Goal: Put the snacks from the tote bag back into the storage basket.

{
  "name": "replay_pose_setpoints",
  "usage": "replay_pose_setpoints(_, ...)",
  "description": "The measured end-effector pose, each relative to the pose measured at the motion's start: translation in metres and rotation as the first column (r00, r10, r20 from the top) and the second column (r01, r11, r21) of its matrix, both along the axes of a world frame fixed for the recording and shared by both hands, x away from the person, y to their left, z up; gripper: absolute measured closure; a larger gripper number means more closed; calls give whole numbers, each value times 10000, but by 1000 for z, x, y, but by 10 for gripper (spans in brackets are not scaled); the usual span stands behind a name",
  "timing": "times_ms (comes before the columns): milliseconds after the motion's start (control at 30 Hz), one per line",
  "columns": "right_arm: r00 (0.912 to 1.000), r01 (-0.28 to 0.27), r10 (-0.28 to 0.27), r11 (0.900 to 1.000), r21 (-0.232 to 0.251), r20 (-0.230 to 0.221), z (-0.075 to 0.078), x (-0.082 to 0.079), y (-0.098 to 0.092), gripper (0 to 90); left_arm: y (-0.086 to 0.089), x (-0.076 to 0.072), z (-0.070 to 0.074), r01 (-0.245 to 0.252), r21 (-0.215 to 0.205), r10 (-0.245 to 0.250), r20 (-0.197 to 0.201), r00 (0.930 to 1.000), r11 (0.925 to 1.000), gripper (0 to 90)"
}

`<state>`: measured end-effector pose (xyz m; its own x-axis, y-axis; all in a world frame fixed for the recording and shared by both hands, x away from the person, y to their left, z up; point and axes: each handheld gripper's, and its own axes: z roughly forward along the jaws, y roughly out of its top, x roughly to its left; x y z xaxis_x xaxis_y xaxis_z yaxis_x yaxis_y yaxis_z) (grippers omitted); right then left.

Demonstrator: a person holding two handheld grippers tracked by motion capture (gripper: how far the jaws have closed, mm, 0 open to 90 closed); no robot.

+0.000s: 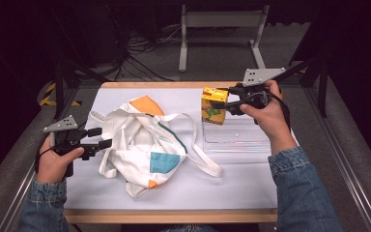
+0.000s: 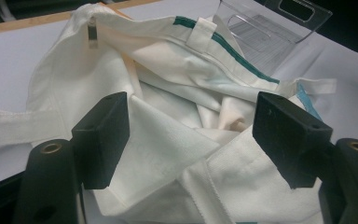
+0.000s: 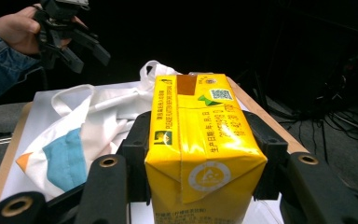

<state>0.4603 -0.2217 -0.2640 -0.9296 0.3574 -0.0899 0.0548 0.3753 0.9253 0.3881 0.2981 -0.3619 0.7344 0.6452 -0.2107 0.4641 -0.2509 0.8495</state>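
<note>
A white cloth tote bag with orange and teal patches lies crumpled on the white table top. My left gripper is at the bag's left edge with its jaws wide apart. In the left gripper view the bag's folds lie under and between the open left gripper, and neither pad presses on the cloth. My right gripper is shut on a yellow drink carton, held upright over the far end of a clear plastic tray. In the right gripper view, the right gripper clamps the carton on both sides.
The clear tray lies right of the bag. The bag's long straps trail toward the tray. The table's wooden rim runs along the near side. A metal stand and cables are on the floor behind.
</note>
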Motion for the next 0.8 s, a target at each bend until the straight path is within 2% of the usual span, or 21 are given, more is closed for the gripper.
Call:
replay_pose_setpoints(233,9993,363,-364,9992,-193,-49,-4,4,-16,514,2,-3,0,-122,-34,122,-46,9999,9999,283)
replay_pose_setpoints(400,9995,268,-271,9992,-282,-128,-9,5,-23,514,4,-6,-1,-118,66,118,-6,9999,9999,284)
replay_pose_setpoints(533,9994,323,-327,9991,-265,-115,-14,8,-31,514,8,-13,-2,-295,130,295,12,9996,9995,284)
replay_pose_setpoints(800,9998,57,-64,9993,-375,-178,-20,10,-37,514,14,-28,0,-476,-17,476,-46,9989,9989,284)
